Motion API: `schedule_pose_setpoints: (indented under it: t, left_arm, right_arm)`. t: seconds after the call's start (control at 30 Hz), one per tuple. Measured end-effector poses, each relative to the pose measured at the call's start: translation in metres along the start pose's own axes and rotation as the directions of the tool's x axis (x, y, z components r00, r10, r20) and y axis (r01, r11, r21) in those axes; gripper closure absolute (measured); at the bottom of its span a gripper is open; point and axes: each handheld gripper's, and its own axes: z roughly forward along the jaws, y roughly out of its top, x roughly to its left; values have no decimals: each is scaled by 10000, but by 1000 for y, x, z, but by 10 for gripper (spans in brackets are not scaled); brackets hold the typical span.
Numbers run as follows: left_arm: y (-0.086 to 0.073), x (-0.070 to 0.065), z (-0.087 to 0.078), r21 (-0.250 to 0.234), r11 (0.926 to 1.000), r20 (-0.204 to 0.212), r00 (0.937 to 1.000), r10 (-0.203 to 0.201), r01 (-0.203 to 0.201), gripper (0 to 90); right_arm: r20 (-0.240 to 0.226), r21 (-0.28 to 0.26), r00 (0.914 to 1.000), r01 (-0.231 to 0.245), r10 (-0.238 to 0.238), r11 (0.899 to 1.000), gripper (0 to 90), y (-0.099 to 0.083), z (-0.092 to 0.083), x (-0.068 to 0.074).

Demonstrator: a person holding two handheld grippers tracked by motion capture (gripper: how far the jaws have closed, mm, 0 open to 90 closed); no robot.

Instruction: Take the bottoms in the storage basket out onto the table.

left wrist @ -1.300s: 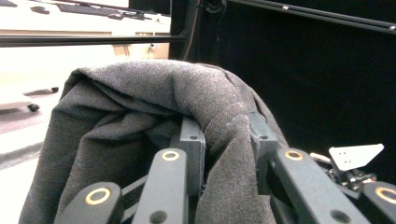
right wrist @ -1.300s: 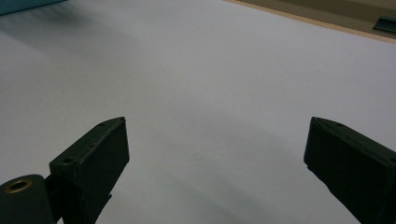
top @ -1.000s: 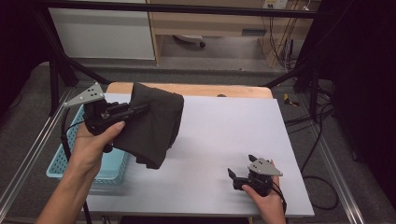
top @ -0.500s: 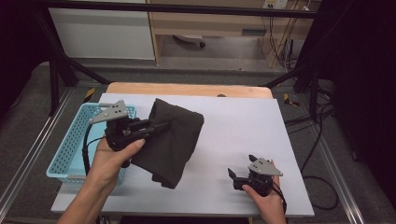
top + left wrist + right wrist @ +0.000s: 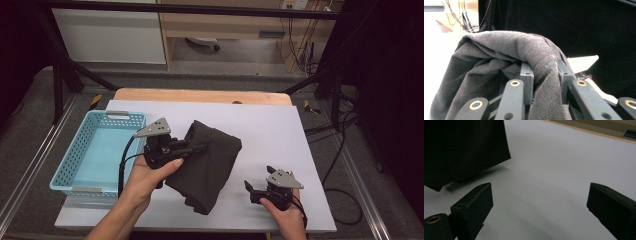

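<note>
The dark cloth (image 5: 207, 167) hangs bunched over the middle of the white table (image 5: 280, 130), pinched in the left gripper (image 5: 192, 148), just right of the blue basket (image 5: 82, 150). The right gripper (image 5: 256, 189) rests on the table near its front edge, jaws spread and holding nothing.

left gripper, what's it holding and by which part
The left gripper is shut on the dark cloth, pinching a bunched fold near its upper edge; the rest hangs down.
</note>
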Motion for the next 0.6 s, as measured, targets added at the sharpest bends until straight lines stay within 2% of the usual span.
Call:
schedule_pose_setpoints:
  t: [0.6]
  left_arm:
    - [3,25,21,132,9993,-845,9959,-332,344,716]
  right_arm:
    - [-34,37,10000,61,-61,10000,71,1,1,2]
